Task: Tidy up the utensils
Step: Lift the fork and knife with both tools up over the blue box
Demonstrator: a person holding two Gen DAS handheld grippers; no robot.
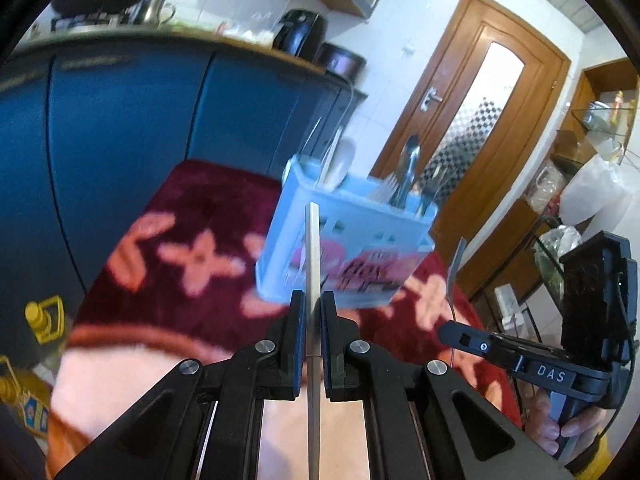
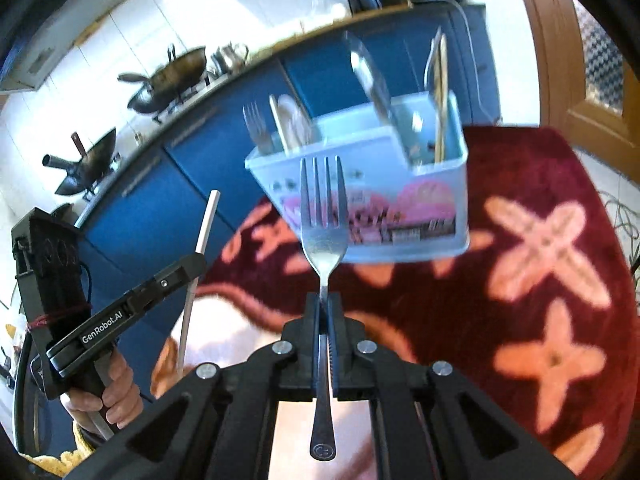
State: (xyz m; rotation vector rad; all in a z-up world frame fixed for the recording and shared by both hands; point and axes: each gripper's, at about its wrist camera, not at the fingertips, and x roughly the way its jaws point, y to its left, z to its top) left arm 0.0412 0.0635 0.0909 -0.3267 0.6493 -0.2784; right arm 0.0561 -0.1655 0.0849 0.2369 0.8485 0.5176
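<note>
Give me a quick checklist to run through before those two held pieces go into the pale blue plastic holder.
1. Right gripper clamped on steel fork: ok.
2. Left gripper clamped on flat white stick: ok.
3. Fork tines up, handle toward the camera: ok.
4. Pale blue plastic utensil holder upright on red flowered cloth: ok.
5. Free room in a compartment: cannot tell.

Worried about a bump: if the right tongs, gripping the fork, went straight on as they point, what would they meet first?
Probably the blue caddy: the fork in the right tongs points at its front wall, though the gap is unclear.
</note>
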